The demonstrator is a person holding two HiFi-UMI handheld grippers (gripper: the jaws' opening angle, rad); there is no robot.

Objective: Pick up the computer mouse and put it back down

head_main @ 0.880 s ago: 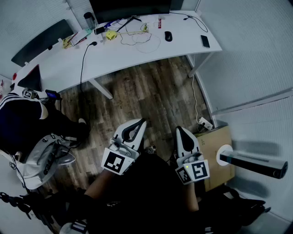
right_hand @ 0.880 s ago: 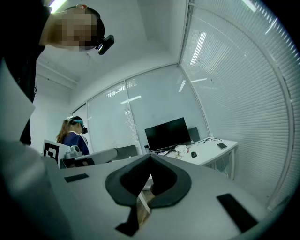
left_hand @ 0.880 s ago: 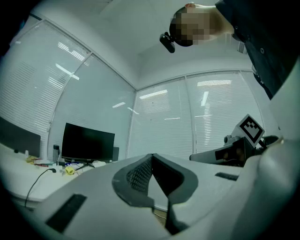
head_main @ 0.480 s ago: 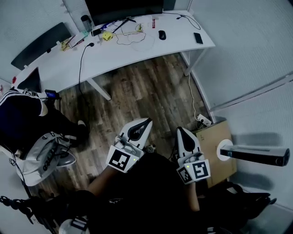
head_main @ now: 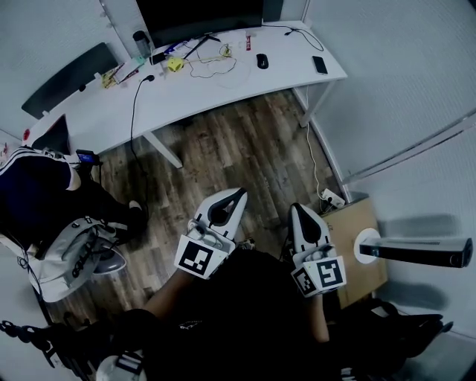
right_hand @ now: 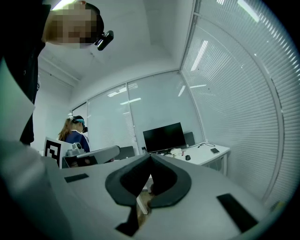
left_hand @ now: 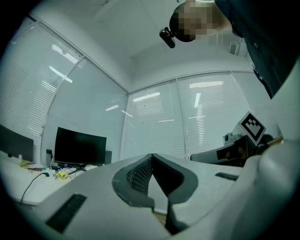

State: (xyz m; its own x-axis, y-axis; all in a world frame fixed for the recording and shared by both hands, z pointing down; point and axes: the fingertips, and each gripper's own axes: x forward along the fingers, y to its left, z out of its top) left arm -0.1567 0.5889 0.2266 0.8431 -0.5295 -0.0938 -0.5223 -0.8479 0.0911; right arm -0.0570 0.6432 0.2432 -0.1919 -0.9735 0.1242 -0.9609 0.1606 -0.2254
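An office: a long white desk (head_main: 186, 97) with monitor (head_main: 197, 16), computer mouse (head_main: 262, 61), and window blinds (right_hand: 234, 93) all round.

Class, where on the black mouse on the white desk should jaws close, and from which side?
Likely its two long sides, mid-length, approached from above: the mouse lies flat on the desk, a small oval, so its top offers no hold.
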